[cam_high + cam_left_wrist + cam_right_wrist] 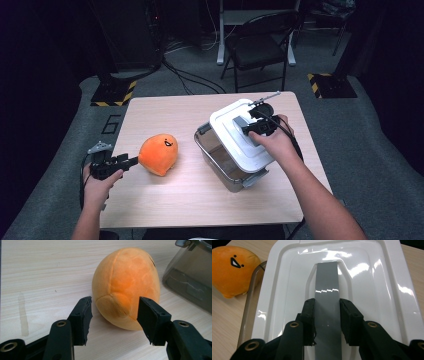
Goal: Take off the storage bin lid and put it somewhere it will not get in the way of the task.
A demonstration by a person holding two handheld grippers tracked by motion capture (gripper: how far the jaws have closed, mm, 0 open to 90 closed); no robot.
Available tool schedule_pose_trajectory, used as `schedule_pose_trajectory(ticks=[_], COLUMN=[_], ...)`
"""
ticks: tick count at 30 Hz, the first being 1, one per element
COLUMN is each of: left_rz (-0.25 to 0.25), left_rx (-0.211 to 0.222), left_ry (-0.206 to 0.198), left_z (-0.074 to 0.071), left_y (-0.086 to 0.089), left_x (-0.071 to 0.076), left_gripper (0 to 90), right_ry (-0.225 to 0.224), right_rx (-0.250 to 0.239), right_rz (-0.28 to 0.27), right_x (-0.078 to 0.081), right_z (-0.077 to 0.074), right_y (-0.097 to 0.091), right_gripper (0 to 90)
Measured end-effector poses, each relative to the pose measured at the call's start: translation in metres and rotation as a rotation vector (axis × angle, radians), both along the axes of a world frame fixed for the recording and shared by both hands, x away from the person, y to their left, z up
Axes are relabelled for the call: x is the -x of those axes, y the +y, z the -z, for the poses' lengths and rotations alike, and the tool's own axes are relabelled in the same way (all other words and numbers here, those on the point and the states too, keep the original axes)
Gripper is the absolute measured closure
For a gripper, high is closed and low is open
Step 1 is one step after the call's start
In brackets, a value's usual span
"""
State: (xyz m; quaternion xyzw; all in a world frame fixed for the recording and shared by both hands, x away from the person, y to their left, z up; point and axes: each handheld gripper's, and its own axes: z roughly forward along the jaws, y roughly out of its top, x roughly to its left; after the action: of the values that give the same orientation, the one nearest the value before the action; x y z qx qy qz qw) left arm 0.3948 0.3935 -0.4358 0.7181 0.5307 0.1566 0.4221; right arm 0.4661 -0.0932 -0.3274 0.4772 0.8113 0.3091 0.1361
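Plush toy [127,282] soft cloth; lid [372,282] glossy plastic; table [45,270] matt wood.

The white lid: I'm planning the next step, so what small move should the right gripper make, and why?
Probably lift the white lid clear of the clear bin. The right gripper clamps its grey handle, and the lid sits skewed, while the left gripper stands open around the orange plush toy.

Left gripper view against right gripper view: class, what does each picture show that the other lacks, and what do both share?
The left gripper view alone shows the left hand-held gripper, jaws open around the toy's narrow end without pressing it, and the clear plastic box wall. The right gripper view alone shows the right hand-held gripper clamped on the grey handle strip of the glossy white plastic lid, and the toy's black printed face. Both show the round orange plush toy and the light wooden table.
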Motion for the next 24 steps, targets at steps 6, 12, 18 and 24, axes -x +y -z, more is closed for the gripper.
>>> schedule_pose_trajectory(ticks=[6,12,18,24], left_rz=[-0.004,-0.003,-0.007,-0.006], left_rx=[0.000,-0.002,-0.002,-0.002], left_ry=[0.003,0.003,0.003,0.003], left_z=[0.000,0.001,0.001,0.001], left_y=[0.000,0.000,0.001,0.001], left_x=[0.000,0.000,0.000,0.000], left_gripper=[44.8,44.9,44.9,44.9], right_ry=[-0.005,-0.006,-0.013,-0.013], right_rx=[-0.005,-0.005,-0.003,-0.007], right_rz=[0.036,0.069,0.103,0.141], right_x=[-0.002,-0.005,-0.008,-0.010], right_z=[-0.003,-0.004,-0.002,-0.002], right_y=[-0.012,-0.025,-0.037,-0.049], right_gripper=[66.5,66.5,66.5,66.5])
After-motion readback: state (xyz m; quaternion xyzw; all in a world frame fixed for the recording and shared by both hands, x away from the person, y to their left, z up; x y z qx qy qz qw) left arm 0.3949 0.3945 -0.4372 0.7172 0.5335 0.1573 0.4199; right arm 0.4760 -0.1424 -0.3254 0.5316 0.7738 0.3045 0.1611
